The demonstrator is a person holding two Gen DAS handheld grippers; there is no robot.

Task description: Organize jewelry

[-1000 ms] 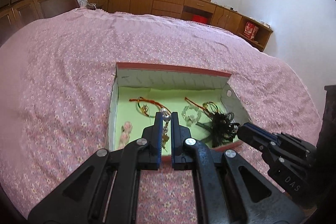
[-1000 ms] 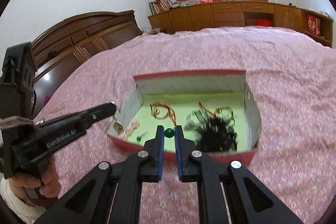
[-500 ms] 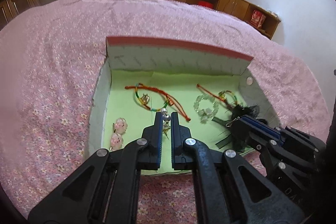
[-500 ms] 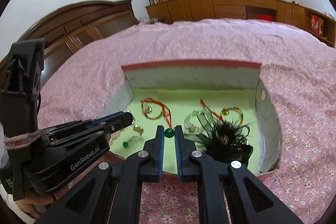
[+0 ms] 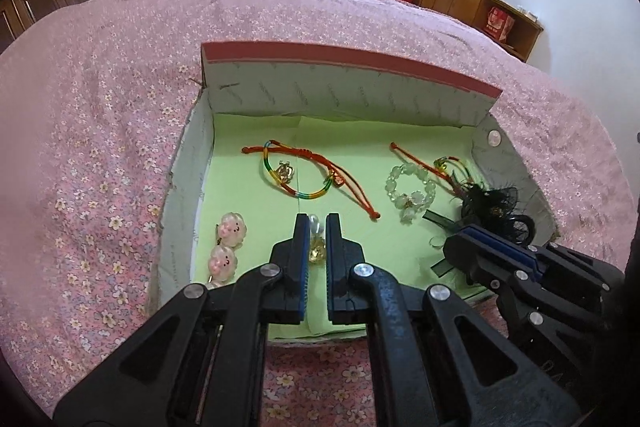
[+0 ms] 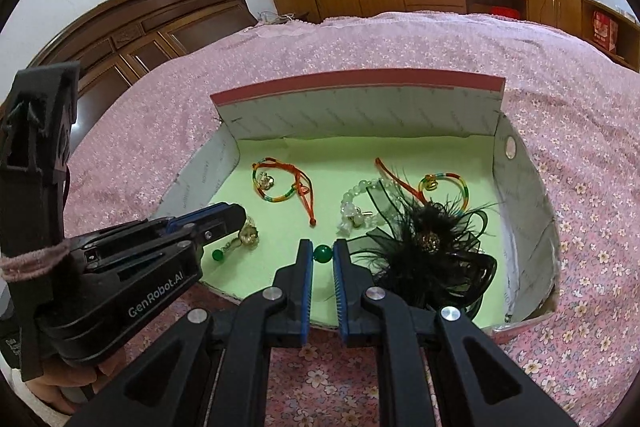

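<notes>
From my left wrist camera I see the left gripper (image 5: 317, 227) clenched on a small gold-and-pearl earring (image 5: 316, 247), held low over the pale green floor of the open cardboard box with pink rim (image 5: 348, 57) that sits on the pink flowered bedspread (image 5: 100, 131). Only this view shows the 2 pale pink flower-shaped hair clips (image 5: 226, 245) near the box's left wall, and the clear bead bracelet (image 5: 410, 185) lies in full sight here. My right wrist camera shows what the left one cannot: the right gripper (image 6: 323, 254) grasping a round green bead (image 6: 322, 253) between its blue pads, and under the left gripper (image 6: 224, 221) a second green bead (image 6: 218, 255) on a thin chain beside a gold piece (image 6: 249, 235); I cannot tell whether that dangles or rests on the floor. The rainbow cord bracelet with red string (image 5: 296, 173) lies toward the back left in both views. The black feathered hair ornament (image 6: 430, 247) fills the right side in the right view, covering part of the bead bracelet and a second rainbow cord bracelet (image 6: 444, 183); in the left view the right gripper (image 5: 460, 237) hides most of it. What hangs below the held green bead is hidden by the fingers. A hand is cut off at the right view's lower left edge.
</notes>
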